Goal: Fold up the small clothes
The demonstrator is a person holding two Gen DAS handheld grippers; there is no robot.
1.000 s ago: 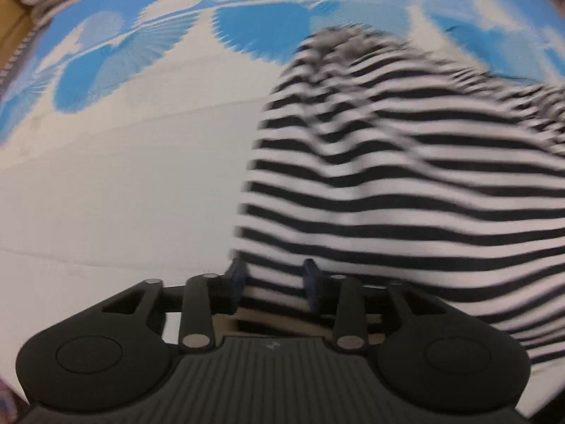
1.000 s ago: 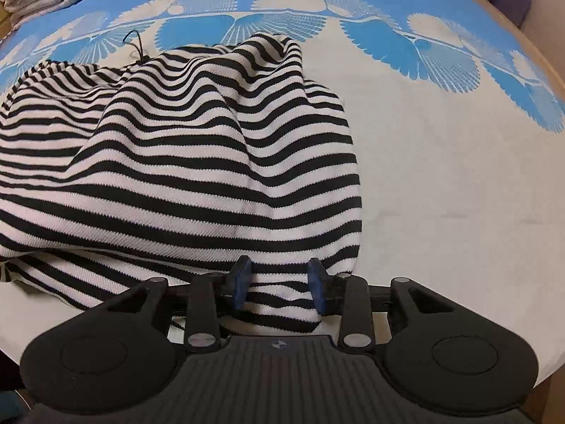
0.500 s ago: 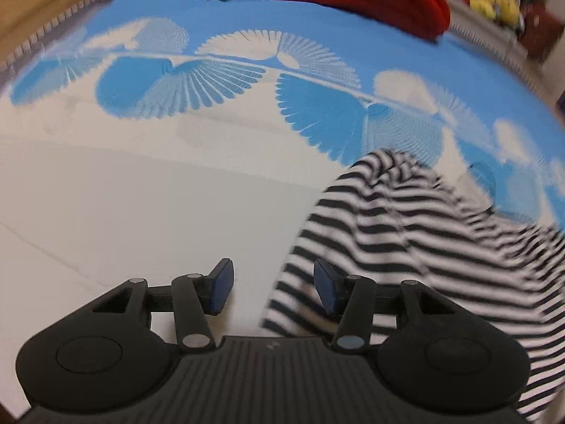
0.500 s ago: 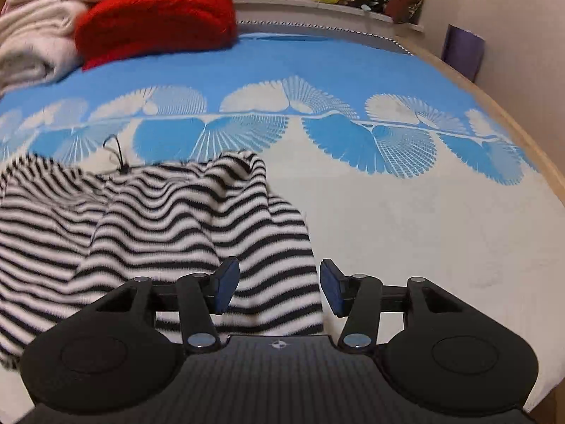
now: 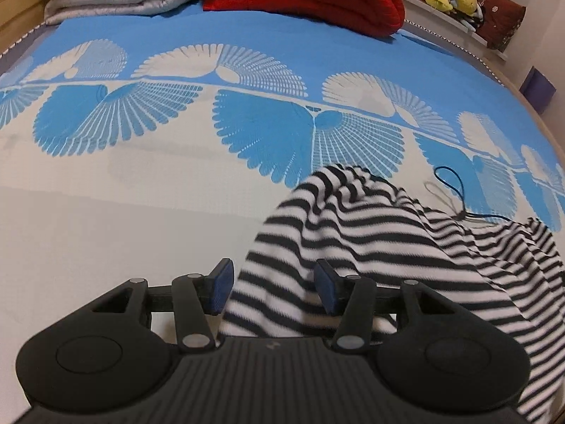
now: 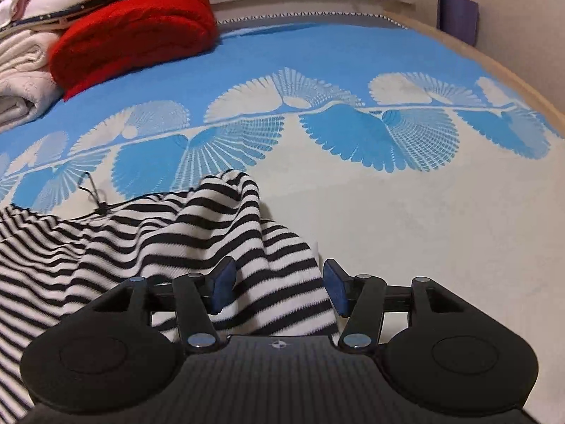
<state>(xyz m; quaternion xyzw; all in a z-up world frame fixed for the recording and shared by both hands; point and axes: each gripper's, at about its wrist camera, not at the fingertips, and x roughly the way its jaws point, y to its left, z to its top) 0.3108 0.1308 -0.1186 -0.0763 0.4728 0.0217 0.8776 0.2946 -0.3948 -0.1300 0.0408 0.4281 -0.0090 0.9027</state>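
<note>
Left wrist: striped garment (rumpled) between parted fingers.

Left gripper tilts downward, jaws parted. Right gripper tilts downward too, its jaws having just been opening. Striped cloth lies between each pair of pads, apparently unpinched.

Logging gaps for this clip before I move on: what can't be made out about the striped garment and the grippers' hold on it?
- Striped garment: left wrist view, the gripper body hides its near edge and the picture's right edge cuts it off.
- Same garment, right wrist view: runs off the left edge, so garment type is unclear.
- Right gripper, left gripper: fingers apart, cloth between; contact unclear.
- Black cord: its attachment is too small to tell.
</note>
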